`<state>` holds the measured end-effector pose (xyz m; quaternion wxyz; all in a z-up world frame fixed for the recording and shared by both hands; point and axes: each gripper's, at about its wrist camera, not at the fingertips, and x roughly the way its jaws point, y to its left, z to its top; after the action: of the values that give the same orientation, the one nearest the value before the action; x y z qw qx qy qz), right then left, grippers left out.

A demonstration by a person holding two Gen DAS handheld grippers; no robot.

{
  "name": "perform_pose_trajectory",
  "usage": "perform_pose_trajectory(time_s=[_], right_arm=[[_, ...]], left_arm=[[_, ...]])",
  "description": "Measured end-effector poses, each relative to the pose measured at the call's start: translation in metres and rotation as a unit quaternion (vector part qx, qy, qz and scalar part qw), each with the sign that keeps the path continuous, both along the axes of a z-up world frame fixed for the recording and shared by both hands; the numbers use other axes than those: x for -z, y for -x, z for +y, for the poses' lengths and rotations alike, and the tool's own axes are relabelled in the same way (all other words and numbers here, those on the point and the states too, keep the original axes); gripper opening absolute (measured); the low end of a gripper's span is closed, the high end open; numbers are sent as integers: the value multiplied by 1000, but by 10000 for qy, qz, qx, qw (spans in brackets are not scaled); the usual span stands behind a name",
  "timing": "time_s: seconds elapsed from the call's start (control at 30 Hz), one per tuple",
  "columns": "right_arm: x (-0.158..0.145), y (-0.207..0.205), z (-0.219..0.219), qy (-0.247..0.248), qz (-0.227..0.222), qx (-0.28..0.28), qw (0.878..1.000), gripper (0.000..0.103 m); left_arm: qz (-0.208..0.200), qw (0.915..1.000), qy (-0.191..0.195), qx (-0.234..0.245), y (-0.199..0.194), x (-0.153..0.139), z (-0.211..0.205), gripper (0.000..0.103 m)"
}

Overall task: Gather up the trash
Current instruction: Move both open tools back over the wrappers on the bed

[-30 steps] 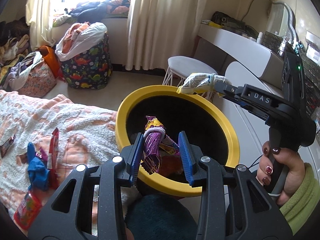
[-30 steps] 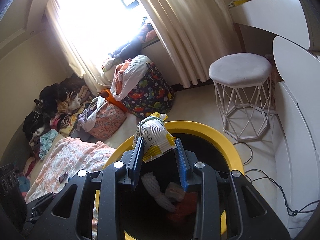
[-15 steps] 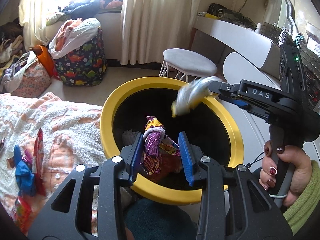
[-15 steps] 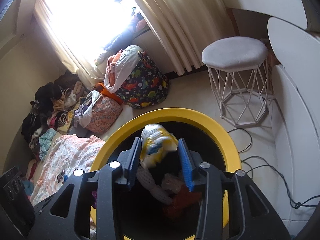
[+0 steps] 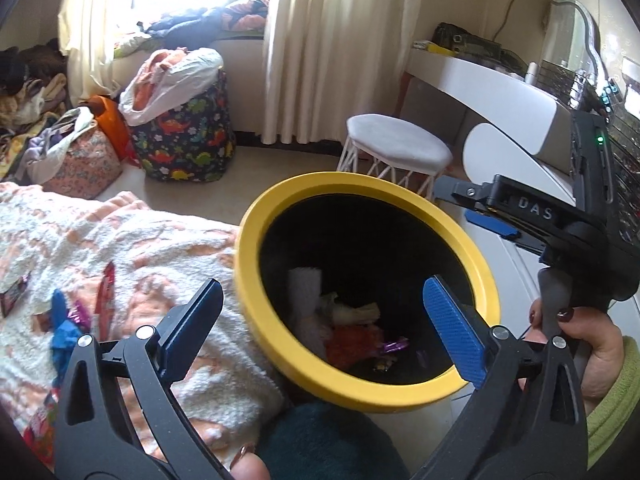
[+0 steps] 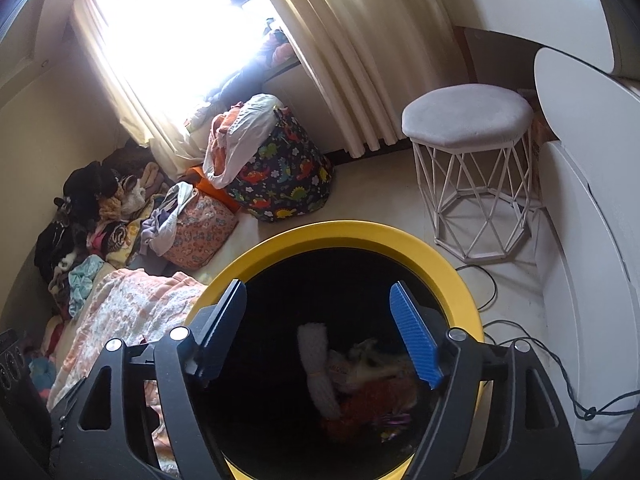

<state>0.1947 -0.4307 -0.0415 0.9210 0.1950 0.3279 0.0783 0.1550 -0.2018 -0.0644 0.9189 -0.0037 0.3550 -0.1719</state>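
Inside bin (image 5: pixel 490 292), both released wrappers (image 5: pixel 394 346).

One yellow-rimmed bin (image 5: pixel 404 190), one stool (image 5: pixel 398 148), two fabric bags (image 5: pixel 188 140).

Bedroom: blanket (image 5: pixel 120 248), laundry bags (image 6: pixel 280 168), vanity stool (image 6: pixel 468 120).

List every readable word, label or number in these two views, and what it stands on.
"DAS": on the black body of the right gripper, seen from the left wrist view.
Wrappers on the blanket: print too blurred to read.
Trash in the yellow-rimmed bin: no legible print.
Right wrist view: no readable text.
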Motion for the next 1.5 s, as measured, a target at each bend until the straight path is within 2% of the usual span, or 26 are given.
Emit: perform_pose_trajectory(time_s=[0.7, 1.03, 1.5], right_arm=[[-24, 18, 53, 514, -566, -474, 9959, 76], [-28, 25, 89, 652, -630, -889, 9919, 77], [-24, 28, 149, 740, -499, -1624, 9827, 77]], left_arm=[[-337, 9966, 173, -729, 18, -21, 66, 92], [-387, 9928, 247, -1106, 21, -23, 103, 92], [-247, 9839, 298, -1743, 27, -14, 169, 92]])
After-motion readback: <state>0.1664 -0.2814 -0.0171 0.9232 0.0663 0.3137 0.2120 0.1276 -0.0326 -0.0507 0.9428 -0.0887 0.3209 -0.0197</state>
